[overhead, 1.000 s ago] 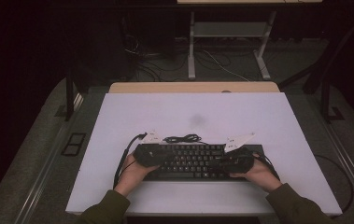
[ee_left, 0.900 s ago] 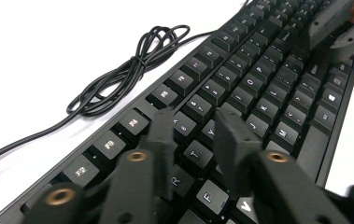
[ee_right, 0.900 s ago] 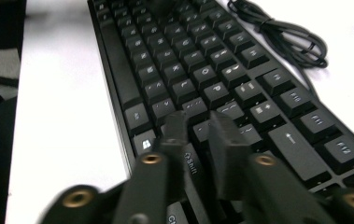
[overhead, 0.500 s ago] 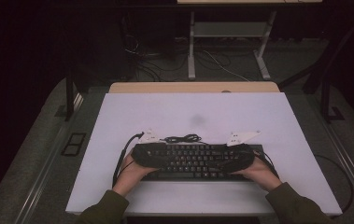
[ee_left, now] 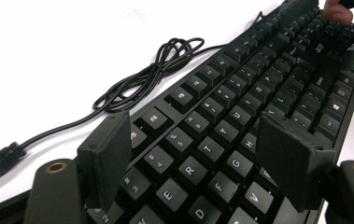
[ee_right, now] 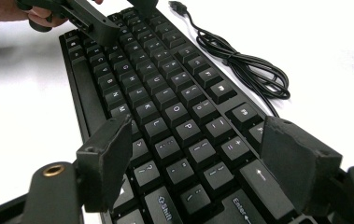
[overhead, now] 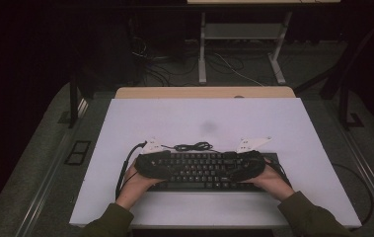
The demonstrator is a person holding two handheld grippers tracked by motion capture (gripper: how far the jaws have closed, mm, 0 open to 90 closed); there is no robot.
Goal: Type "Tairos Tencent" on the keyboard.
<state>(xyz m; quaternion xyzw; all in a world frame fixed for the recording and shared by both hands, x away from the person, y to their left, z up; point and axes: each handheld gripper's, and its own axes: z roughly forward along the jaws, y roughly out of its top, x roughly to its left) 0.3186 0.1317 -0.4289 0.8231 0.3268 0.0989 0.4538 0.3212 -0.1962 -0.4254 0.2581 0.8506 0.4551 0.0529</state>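
Note:
A black keyboard (overhead: 199, 170) lies flat near the front of the white table, its coiled black cable (overhead: 192, 146) just behind it. My left gripper (overhead: 168, 168) rests over the keyboard's left end and my right gripper (overhead: 232, 173) over its right end, each held by a hand. In the left gripper view the jaws (ee_left: 198, 158) stand apart above the keys (ee_left: 240, 107), pads clear of them. In the right gripper view the jaws (ee_right: 207, 158) also straddle the keys (ee_right: 165, 93) without pressing. Both pairs of jaws have just been opening, with the keyboard under and between them.
The white tabletop (overhead: 199, 116) stretches bare behind the keyboard to a wooden strip (overhead: 204, 92). Beyond it are the metal legs of another table (overhead: 203, 54) and loose cables on the dark floor. The left gripper's own cable (overhead: 124, 170) loops off the keyboard's left side.
In the high view the keyboard and both hands stay nearly where they were. The right gripper's grey plate sits slightly higher than a second ago.

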